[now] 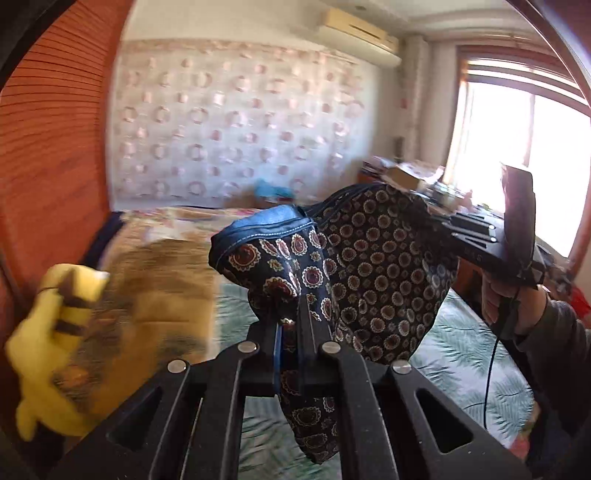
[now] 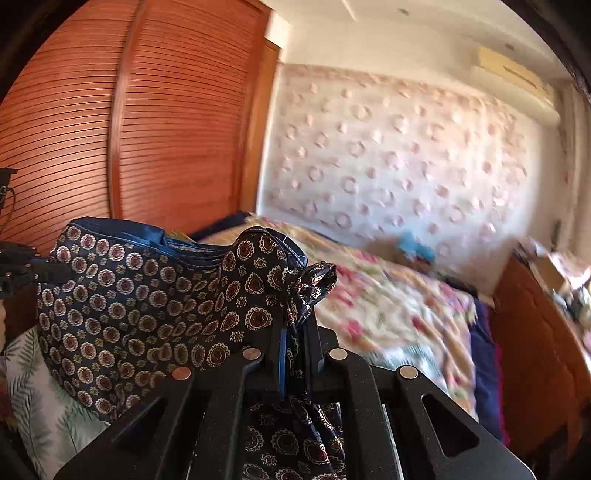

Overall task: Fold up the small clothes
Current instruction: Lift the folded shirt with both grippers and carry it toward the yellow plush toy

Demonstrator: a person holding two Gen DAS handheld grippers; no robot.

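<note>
Biggest thing in the room is the bed, with a pale green leaf-print sheet on the near part and a flowery quilt bunched toward the far end by the patterned wall. A slatted wooden wardrobe runs along one side, and there's an air conditioner up on the wall near the bright window. A yellow plush toy with dark stripes sits by the bed's left edge, pretty blurry.

The small dark navy shorts, covered in little round medallion prints with a blue waistband, are up in the air above the sheet, stretched between the two grippers and sagging in the middle.

The left gripper is clamped tight on one end of the cloth, fabric spilling down below its fingers. The right gripper is pinched shut on the other end, a knot of cloth poking past the tips. A hand in a grey sleeve holds the right one.
</note>
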